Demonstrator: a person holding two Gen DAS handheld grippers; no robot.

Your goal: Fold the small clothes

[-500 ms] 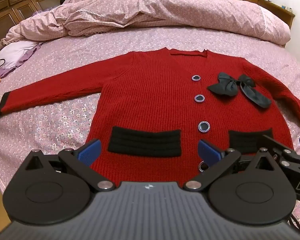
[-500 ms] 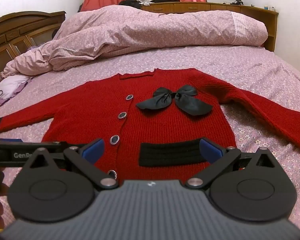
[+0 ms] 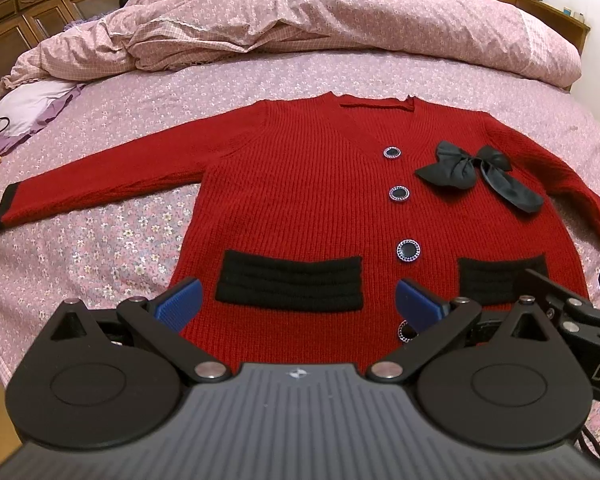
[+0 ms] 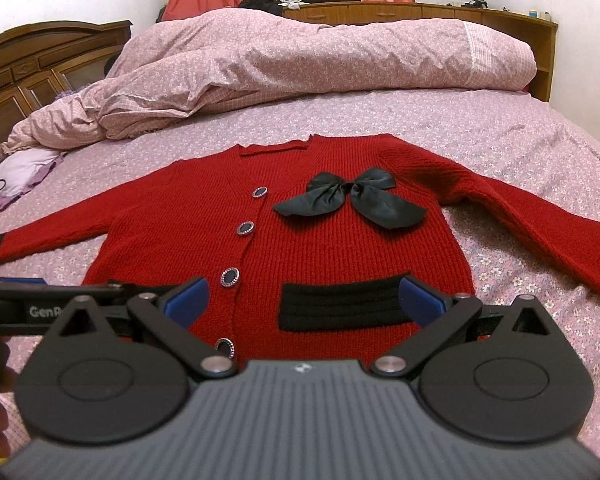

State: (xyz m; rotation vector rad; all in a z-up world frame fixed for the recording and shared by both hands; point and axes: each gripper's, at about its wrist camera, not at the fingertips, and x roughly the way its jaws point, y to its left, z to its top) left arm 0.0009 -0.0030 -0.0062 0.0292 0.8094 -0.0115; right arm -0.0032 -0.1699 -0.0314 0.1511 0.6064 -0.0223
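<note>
Cardigan (image 3: 300, 208) flat on bed (image 3: 100, 248), unfolded

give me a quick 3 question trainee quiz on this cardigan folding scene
1. True or false: the red cardigan lies flat on the bed with both sleeves spread out.
2. What sits on the cardigan's chest beside the buttons? A) a black bow B) a white flower C) a name tag
3. Fill in: the jaws of the left gripper and the right gripper are both ____ and hold nothing.

Key:
1. True
2. A, the black bow
3. open
</note>
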